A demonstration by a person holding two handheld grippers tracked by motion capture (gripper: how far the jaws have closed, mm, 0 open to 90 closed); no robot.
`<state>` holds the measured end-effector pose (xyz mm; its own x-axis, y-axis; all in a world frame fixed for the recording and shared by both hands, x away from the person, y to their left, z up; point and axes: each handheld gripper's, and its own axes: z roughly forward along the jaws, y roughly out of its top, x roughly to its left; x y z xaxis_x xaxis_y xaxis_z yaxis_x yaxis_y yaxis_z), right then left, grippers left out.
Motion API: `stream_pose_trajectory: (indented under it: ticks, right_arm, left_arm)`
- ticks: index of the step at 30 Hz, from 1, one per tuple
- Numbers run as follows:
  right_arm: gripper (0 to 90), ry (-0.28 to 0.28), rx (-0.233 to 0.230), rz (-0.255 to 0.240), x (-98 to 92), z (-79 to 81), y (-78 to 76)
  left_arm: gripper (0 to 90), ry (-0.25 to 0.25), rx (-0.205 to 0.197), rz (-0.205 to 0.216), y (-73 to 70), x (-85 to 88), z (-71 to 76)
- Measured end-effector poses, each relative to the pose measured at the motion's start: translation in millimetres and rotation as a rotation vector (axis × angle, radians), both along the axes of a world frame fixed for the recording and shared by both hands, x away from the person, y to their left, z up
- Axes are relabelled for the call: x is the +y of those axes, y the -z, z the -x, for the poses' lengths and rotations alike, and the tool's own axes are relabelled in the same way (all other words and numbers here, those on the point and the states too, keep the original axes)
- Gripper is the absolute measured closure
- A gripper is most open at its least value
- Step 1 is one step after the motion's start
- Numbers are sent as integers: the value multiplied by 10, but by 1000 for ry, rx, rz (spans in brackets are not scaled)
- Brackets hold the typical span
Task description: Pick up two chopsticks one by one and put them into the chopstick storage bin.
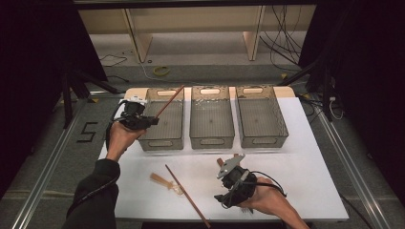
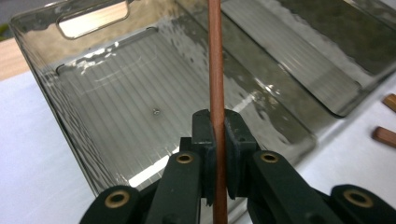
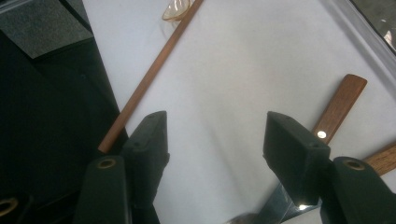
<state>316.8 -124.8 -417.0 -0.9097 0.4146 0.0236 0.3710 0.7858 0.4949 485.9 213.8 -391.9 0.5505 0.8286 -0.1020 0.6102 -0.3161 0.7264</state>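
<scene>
A thin wooden stick [image 2: 215, 70] is clamped between the jaws of the left gripper [image 2: 216, 140], above the leftmost of three clear bins [image 1: 163, 125]. The right gripper [image 3: 215, 140] is held wide apart near the table's [image 1: 305, 167] front edge, over what is perhaps a wooden-handled utensil [image 3: 340, 105]. A second stick [image 1: 187, 195] lies beside it.

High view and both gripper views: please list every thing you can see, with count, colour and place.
Bins: three, clear grey, in a row at the table's far side.
Chopstick in hand: one, reddish brown, clamped in the left gripper above the left bin.
Chopstick on table: one, reddish brown, near edge.
Plastic spoon: one, pale amber, touching that chopstick.
Wooden-handled utensil: one, brown with rivets, by the right gripper.
Table: one, white.
Left gripper: black, shut.
Right gripper: black, open.
</scene>
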Motion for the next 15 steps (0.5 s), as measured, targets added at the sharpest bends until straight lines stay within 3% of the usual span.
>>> stream_pose_trajectory:
  ticks: [15]
  right_arm:
    - [393, 12, 7, 0, 2, 3, 19]
  left_arm:
    - [838, -103, 50, 7, 203, 1, -374]
